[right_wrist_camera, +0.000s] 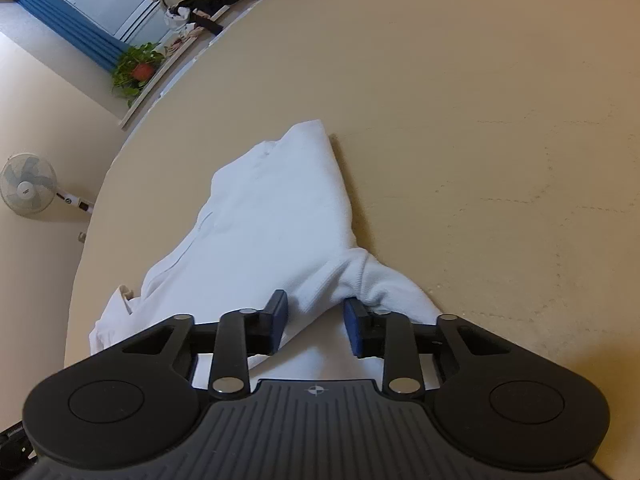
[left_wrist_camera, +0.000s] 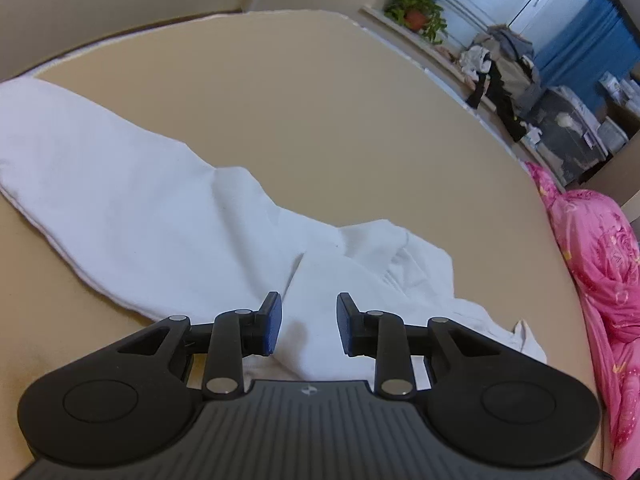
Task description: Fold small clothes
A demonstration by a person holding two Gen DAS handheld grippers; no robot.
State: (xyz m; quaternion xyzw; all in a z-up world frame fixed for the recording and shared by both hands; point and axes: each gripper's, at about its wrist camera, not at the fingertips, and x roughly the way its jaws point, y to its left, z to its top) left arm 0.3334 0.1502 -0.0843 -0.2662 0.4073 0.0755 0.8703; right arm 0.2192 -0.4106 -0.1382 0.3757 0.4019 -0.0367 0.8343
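Note:
A small white garment (left_wrist_camera: 160, 216) lies crumpled on the tan bed surface (left_wrist_camera: 320, 100), one long part stretched to the far left. My left gripper (left_wrist_camera: 308, 326) is open, its blue pads (left_wrist_camera: 273, 322) apart over a bunched fold of the cloth; nothing is clamped. In the right wrist view the same white garment (right_wrist_camera: 272, 216) runs away from me to a point. My right gripper (right_wrist_camera: 316, 322) is open, with a fold of cloth lying between and under the pads (right_wrist_camera: 280, 316), which stand apart from it.
A pink quilt (left_wrist_camera: 600, 280) lies at the right edge of the bed. Beyond the bed are a window ledge with a potted plant (left_wrist_camera: 418, 16), a pile of clothes (left_wrist_camera: 504, 68) and blue curtains. A standing fan (right_wrist_camera: 28, 190) is at the left.

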